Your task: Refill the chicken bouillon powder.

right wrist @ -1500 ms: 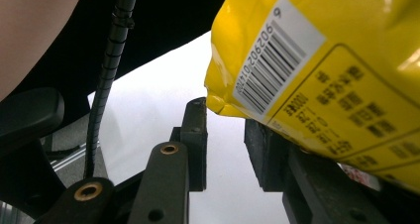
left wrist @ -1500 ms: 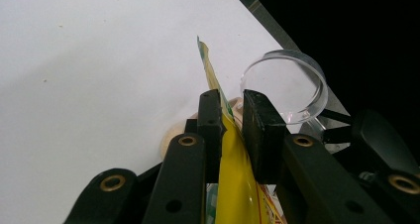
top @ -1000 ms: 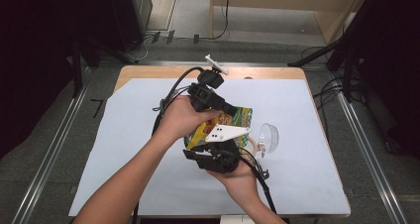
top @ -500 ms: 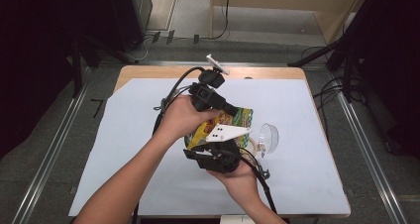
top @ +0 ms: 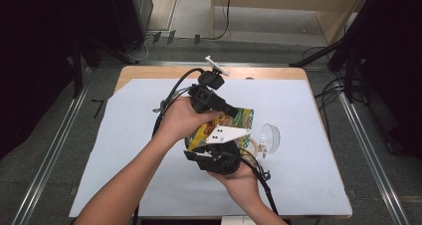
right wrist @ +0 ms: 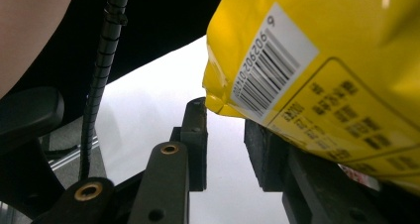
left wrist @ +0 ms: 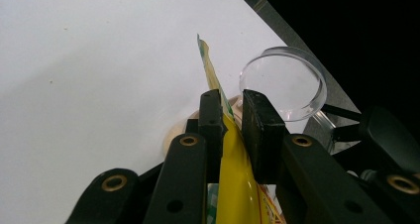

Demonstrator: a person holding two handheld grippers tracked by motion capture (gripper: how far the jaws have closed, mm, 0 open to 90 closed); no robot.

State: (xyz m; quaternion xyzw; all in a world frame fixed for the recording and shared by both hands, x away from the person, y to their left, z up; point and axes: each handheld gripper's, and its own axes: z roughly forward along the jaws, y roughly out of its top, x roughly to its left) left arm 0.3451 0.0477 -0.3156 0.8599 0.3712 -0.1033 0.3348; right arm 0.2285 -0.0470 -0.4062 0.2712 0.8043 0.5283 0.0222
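Both forearms are showing bare, with no sleeve in sight. The left gripper (left wrist: 230, 116) is showing two black, blocky jaws with flat matte pads, and below them black link arms are carrying brass-ringed pivot holes and smaller plain screw holes. The right gripper (right wrist: 225, 135) is showing the same black jaws and brass-ringed pivots, and to the left of them a ribbed black cable is running upward. In the high view a white three-cornered plate with dark dots is sitting on the right gripper's black body.
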